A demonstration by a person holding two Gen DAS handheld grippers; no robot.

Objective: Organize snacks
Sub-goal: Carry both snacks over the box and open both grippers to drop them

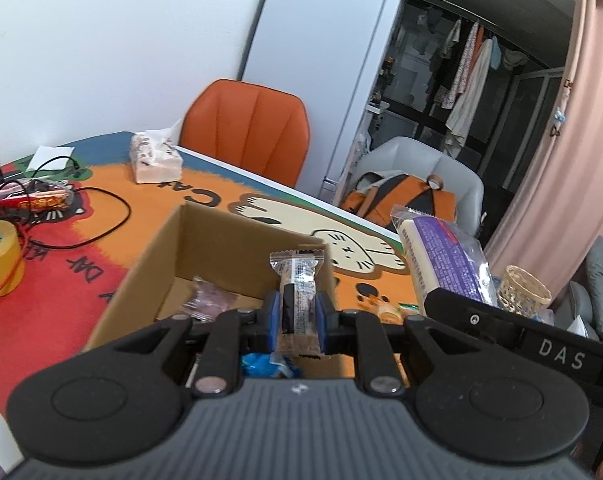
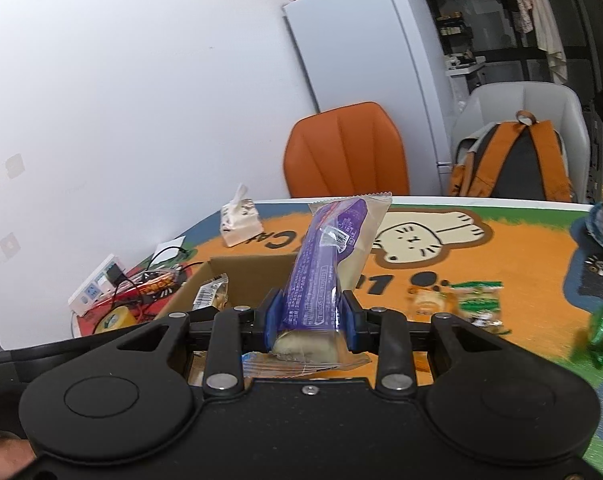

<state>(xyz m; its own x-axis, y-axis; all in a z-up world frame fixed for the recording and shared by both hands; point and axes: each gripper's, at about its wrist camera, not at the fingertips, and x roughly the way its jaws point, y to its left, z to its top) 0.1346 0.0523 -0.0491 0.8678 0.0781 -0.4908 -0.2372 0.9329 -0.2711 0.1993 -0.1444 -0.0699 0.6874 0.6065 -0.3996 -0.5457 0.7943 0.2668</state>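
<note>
Snacks fill both grippers above an open cardboard box (image 1: 205, 248) on the table (image 1: 61, 300). Left gripper (image 1: 297, 316) clamps a small clear-wrapped dark bar (image 1: 295, 280), upright over the box's near edge. Right gripper (image 2: 310, 314) pinches a long purple-wrapped cake (image 2: 333, 256), tilted toward 1 o'clock. Inside the box lies a pinkish packet (image 1: 211, 300). At 3 o'clock in the right wrist view, green packets (image 2: 477, 300) lie on the table. At 10 o'clock from the box sits a tissue pack (image 1: 153, 158).
</note>
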